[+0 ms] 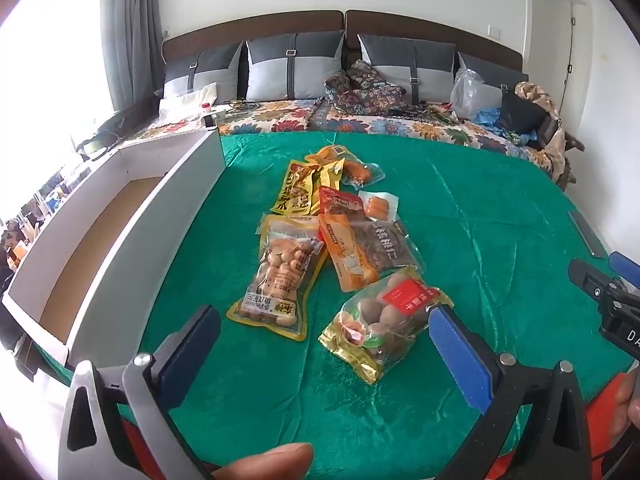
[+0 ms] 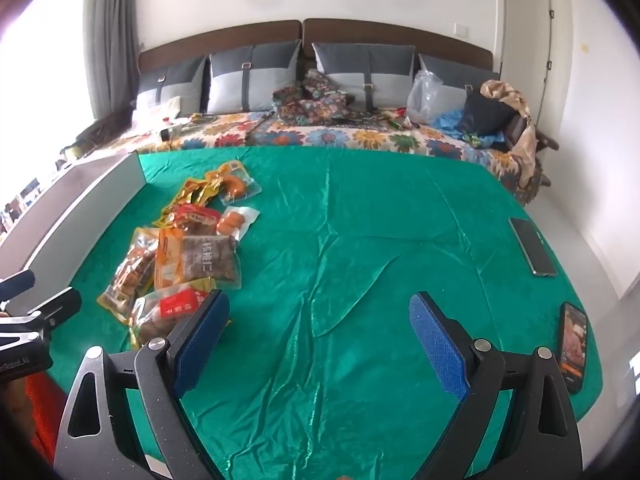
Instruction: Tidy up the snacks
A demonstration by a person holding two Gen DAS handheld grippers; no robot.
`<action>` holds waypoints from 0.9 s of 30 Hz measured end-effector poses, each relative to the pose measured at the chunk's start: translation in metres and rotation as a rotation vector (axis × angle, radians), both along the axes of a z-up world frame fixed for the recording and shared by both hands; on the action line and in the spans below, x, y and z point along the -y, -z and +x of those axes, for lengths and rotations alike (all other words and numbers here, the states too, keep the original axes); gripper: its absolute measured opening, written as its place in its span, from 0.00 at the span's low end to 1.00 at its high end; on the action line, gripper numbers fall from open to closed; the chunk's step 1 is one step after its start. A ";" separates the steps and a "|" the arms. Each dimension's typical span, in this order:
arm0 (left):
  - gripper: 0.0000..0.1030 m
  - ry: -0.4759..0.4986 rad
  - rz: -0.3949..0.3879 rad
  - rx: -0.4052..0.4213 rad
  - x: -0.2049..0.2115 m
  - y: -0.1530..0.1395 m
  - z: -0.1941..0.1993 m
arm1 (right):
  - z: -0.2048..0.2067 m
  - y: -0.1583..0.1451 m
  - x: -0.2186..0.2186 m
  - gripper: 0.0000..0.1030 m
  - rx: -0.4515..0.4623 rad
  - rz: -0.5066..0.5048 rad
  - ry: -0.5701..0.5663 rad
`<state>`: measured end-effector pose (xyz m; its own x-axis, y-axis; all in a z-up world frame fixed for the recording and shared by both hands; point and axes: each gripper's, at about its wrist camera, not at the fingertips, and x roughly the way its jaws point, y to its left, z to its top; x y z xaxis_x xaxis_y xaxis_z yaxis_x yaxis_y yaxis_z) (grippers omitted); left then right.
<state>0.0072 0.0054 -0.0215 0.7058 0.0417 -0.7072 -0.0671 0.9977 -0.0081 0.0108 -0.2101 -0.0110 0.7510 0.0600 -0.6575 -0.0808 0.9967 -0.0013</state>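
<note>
Several snack packets lie in a loose pile on the green cloth [image 1: 460, 208]. Nearest my left gripper [image 1: 324, 332] are a clear bag of peanuts [image 1: 276, 280] and a bag of brown eggs with a red label [image 1: 384, 320]. Behind them lie an orange packet [image 1: 346, 256], a dark nut bag [image 1: 390, 250], yellow packets [image 1: 298, 192] and small sausage packs [image 1: 378, 206]. My left gripper is open and empty, just short of the pile. My right gripper [image 2: 320, 328] is open and empty over bare cloth, with the pile [image 2: 184, 256] to its left.
An open white box with a brown floor [image 1: 100, 248] stands left of the pile; its wall also shows in the right wrist view [image 2: 80, 208]. Two phones [image 2: 534, 246] [image 2: 574, 346] lie at the cloth's right edge. Pillows and clutter fill the bed behind.
</note>
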 end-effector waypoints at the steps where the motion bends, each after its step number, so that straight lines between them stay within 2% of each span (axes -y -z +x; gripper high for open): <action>1: 1.00 -0.001 -0.003 -0.009 -0.001 0.004 0.001 | 0.000 0.005 0.001 0.91 -0.001 0.005 -0.002; 10: 1.00 -0.025 0.039 -0.063 -0.011 0.048 0.001 | 0.007 0.053 0.005 0.91 -0.058 -0.017 0.000; 18: 1.00 -0.055 0.040 -0.067 -0.025 0.067 0.000 | 0.032 0.101 0.017 0.91 -0.125 -0.033 0.014; 23: 1.00 -0.074 0.047 -0.091 -0.036 0.077 0.009 | 0.057 0.116 0.019 0.91 -0.169 -0.068 0.018; 27: 1.00 -0.093 0.061 -0.133 -0.043 0.090 0.018 | 0.066 0.112 0.021 0.91 -0.182 -0.072 0.001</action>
